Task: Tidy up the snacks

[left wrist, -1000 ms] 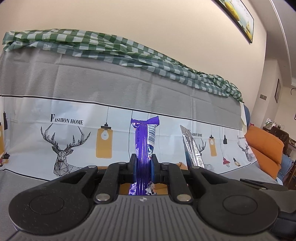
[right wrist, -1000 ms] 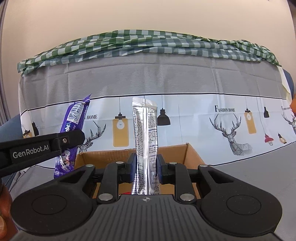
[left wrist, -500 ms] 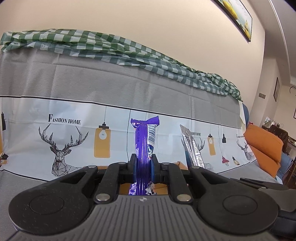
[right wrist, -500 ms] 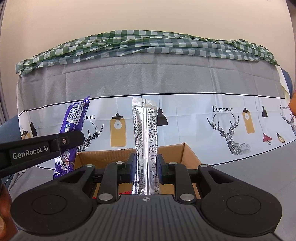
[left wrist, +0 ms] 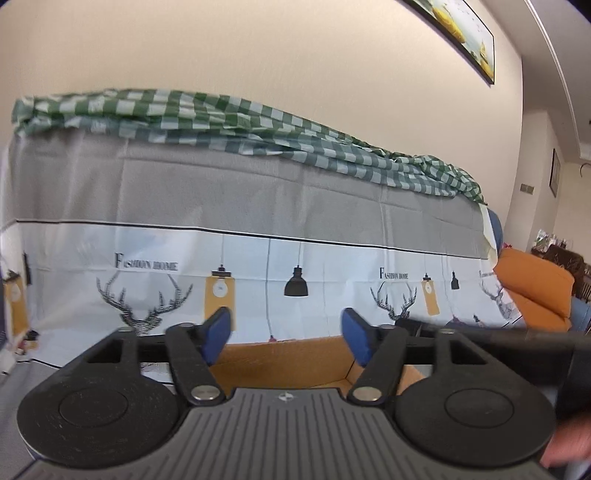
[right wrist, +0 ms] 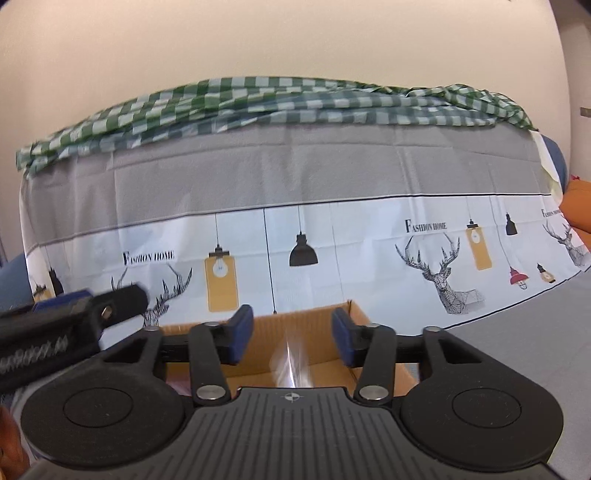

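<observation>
Beige wall fills the upper half of my left wrist view, with a dark-framed yellow picture hanging at top right.
- Green-and-white checked cloth: bunched along the top of a sofa back.
- Grey-and-white printed sofa cover: grey above, a white band below with deer heads, hanging lamps and "Fashion Home" lettering.
- Orange cushion: far right, past the cover's edge.
- Open brown cardboard box: directly below and ahead of my claw; its inside is hidden by the gripper body.
- Left gripper: blue pads wide apart and opening, nothing between them.
- Right gripper, seen from the side as a blurred dark bar at the right edge, with part of a hand beneath it.

Right wrist view, same wall, checked cloth and printed cover behind.
- Cardboard box: open, under my claw, its far corner just past the right pad.
- Silver foil snack packet: a blurred bright streak low in the gap between the pads, over the box interior, touching neither pad. I cannot tell whether it has landed.
- Right gripper: jaws parted and opening, clamped on nothing.
- Left gripper: black finger with a blue pad reaching in from the left edge, beside the box.
- Something pinkish inside the box at lower left, too hidden to identify.
</observation>
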A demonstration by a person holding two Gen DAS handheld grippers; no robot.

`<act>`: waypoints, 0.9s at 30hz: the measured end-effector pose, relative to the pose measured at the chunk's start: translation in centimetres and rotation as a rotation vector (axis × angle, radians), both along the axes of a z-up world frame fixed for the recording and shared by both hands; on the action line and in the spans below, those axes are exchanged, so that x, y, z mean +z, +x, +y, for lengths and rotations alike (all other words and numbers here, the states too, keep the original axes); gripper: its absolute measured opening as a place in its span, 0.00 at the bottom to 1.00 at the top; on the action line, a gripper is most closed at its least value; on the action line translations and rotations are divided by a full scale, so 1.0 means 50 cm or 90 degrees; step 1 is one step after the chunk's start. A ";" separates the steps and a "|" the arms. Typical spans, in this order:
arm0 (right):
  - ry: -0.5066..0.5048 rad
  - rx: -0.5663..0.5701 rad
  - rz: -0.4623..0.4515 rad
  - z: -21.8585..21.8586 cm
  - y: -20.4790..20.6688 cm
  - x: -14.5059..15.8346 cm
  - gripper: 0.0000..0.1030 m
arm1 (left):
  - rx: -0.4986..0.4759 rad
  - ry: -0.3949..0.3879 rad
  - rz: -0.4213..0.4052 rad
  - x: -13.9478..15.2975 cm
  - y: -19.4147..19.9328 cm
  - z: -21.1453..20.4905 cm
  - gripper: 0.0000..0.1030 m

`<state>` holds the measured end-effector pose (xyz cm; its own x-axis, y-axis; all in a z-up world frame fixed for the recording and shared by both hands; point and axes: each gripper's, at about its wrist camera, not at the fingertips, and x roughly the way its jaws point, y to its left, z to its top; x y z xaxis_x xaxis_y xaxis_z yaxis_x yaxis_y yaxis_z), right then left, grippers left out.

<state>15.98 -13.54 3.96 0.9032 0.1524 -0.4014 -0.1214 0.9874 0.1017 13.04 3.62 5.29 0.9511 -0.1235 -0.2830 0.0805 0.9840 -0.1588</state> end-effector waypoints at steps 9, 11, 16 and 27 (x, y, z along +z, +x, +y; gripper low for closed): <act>0.020 0.066 -0.031 -0.091 -0.133 0.047 0.99 | 0.056 0.052 0.023 0.022 -0.184 -0.056 0.95; 0.026 0.056 -0.018 -0.119 -0.168 0.032 0.99 | 0.069 0.054 0.047 0.013 -0.226 -0.076 1.00; 0.039 0.026 0.036 -0.163 -0.222 -0.016 0.99 | 0.072 -0.027 0.164 -0.041 -0.279 -0.093 0.99; -0.029 0.033 0.097 -0.155 -0.241 -0.070 0.99 | 0.101 0.017 0.267 -0.110 -0.254 -0.091 0.99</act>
<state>3.96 -21.28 0.44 0.8225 0.1760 -0.5408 -0.1592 0.9842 0.0780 0.35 -0.91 -0.19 0.7604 0.0280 -0.6488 -0.1383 0.9831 -0.1197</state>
